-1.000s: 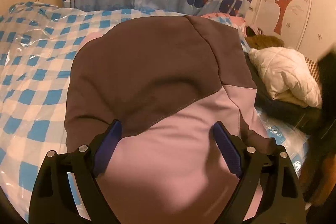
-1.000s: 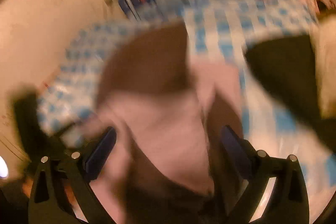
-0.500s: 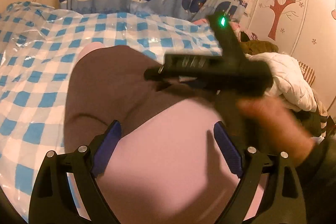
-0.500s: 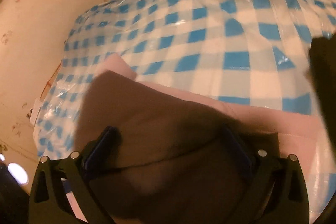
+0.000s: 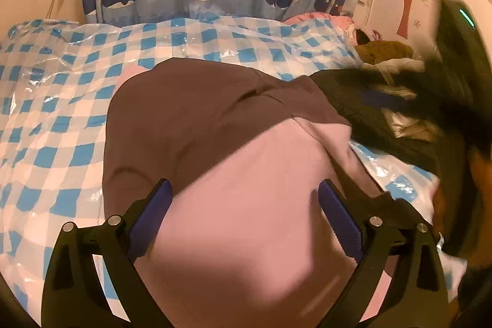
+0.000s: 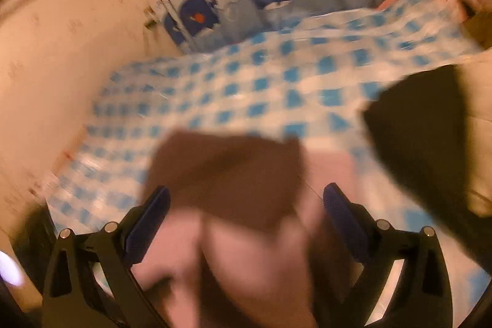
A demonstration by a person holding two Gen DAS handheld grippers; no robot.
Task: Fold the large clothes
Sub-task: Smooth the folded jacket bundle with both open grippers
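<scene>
Left wrist view: the left gripper (image 5: pixel 243 217) is opening, its pads clear of the brown-and-pink garment (image 5: pixel 215 143) bundled mid-frame on the checked bed (image 5: pixel 55 100). Loosely stacked, its folds could slump apart.

Right wrist view, blurred: the right gripper (image 6: pixel 246 220) gapes wide, unclenched, the garment (image 6: pixel 227 174) lower centre beneath it.

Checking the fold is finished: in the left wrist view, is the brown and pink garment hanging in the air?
No, the garment lies flat on the blue checked bedcover.
</scene>
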